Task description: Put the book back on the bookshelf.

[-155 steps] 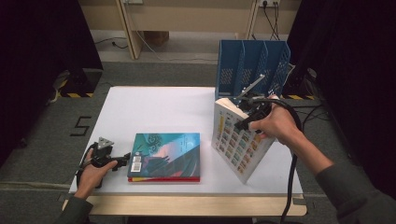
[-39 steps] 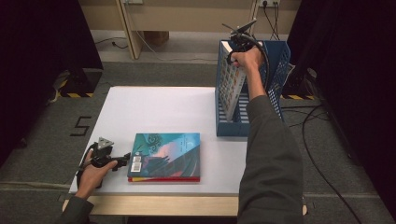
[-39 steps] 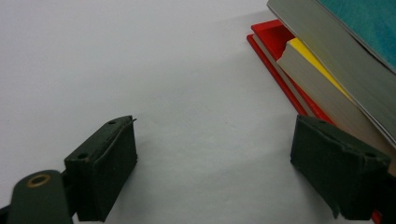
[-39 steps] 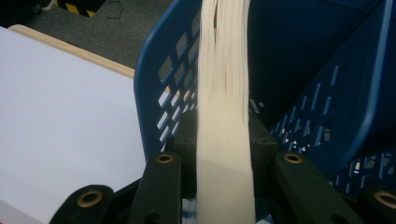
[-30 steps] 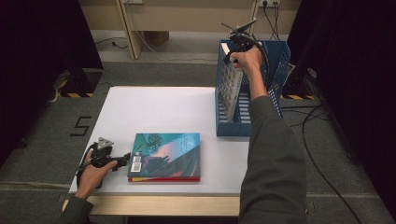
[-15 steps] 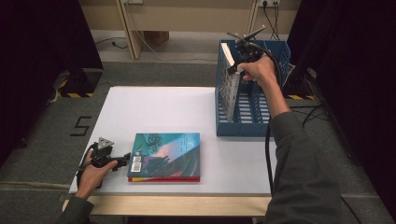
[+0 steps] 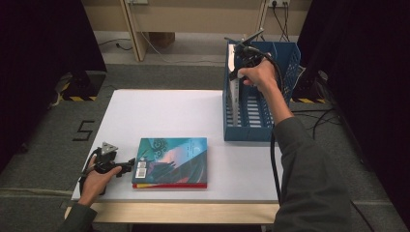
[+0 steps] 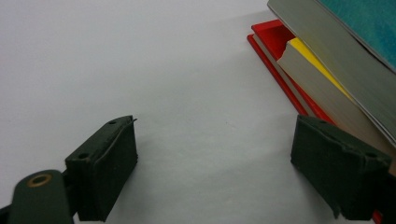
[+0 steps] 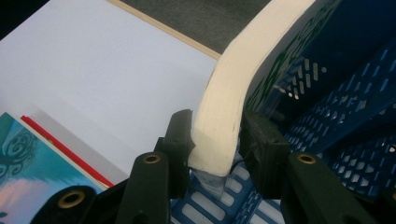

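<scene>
Right gripper [image 9: 215, 140] clamps the thick book's [image 9: 233, 98] page edge, holding it upright in the blue file rack's [image 7: 285, 58] left slot, seemingly to seat it, while left gripper [image 8: 215, 172] rests open-jawed on the table [image 7: 193, 108] beside the stacked books [image 7: 171, 162], likely next.

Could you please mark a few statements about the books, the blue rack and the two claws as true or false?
1. The right claw grips a thick white book at the blue rack. True.
2. The left claw is closed on the red book. False: its jaws stand open over bare table, beside the stack of books.
3. The top book of the stack has a teal cover. True.
4. The blue rack stands at the table's left edge. False: it stands at the far right.
5. The stack lies inside the rack. False: it lies flat on the table.
</scene>
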The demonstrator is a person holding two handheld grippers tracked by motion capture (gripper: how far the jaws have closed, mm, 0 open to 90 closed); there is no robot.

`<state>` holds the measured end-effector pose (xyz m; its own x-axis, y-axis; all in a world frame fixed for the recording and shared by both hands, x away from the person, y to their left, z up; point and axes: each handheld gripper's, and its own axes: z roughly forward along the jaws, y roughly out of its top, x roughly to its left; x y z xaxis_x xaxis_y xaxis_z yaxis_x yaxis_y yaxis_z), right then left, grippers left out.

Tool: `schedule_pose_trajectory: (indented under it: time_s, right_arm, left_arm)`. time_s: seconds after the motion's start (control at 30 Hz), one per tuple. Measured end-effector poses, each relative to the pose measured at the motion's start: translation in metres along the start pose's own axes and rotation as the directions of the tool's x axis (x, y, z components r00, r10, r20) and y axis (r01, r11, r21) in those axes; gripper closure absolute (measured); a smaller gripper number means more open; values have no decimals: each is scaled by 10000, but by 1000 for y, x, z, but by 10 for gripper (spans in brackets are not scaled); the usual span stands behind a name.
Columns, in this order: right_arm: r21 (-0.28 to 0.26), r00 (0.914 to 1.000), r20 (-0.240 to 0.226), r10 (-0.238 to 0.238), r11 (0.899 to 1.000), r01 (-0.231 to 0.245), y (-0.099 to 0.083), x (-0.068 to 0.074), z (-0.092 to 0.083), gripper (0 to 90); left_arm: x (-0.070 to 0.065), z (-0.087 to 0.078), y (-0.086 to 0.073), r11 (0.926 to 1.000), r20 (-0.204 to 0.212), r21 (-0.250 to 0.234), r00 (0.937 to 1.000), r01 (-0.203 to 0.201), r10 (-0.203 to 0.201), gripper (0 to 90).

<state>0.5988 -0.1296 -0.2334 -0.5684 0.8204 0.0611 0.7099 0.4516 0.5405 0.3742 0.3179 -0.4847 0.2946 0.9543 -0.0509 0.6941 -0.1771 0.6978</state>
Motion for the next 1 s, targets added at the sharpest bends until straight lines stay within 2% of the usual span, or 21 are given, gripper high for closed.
schedule_pose_trajectory:
  time_s: [0.17, 0.23, 0.37, 0.53, 0.67, 0.83, 1.0]
  right_arm:
    - [-116, 9998, -81, 190, 9998, -191, 2, -2, 0, 655]
    - [-258, 9993, -226, 295, 9992, -301, 2, -4, -1, 683]
    - [-442, 9984, -398, 390, 9982, -407, -5, -6, -2, 672]
    - [-278, 9990, -394, 192, 9994, -203, -7, -6, -3, 608]
    - [-664, 9977, -585, 346, 9970, -384, -6, -2, -10, 564]
    - [-679, 9979, -530, 385, 9968, -420, -7, -3, -17, 521]
    - [-989, 9970, -657, 401, 9940, -465, -11, -3, -28, 500]
  left_arm:
    - [0, 0, 0, 10000, 1, 3, 10000, -2, 2, 133]
    - [0, 0, 0, 10000, 4, -6, 10000, 5, -5, 133]
    - [0, 0, 0, 10000, 12, 5, 10000, 4, -4, 133]
    - [0, 0, 0, 10000, 12, -1, 10000, 5, -5, 133]
    - [0, 0, 0, 10000, 12, 11, 10000, 2, -2, 133]
    - [0, 0, 0, 10000, 11, 0, 10000, 2, -2, 133]
    - [0, 0, 0, 10000, 16, 10, 10000, 1, -1, 133]
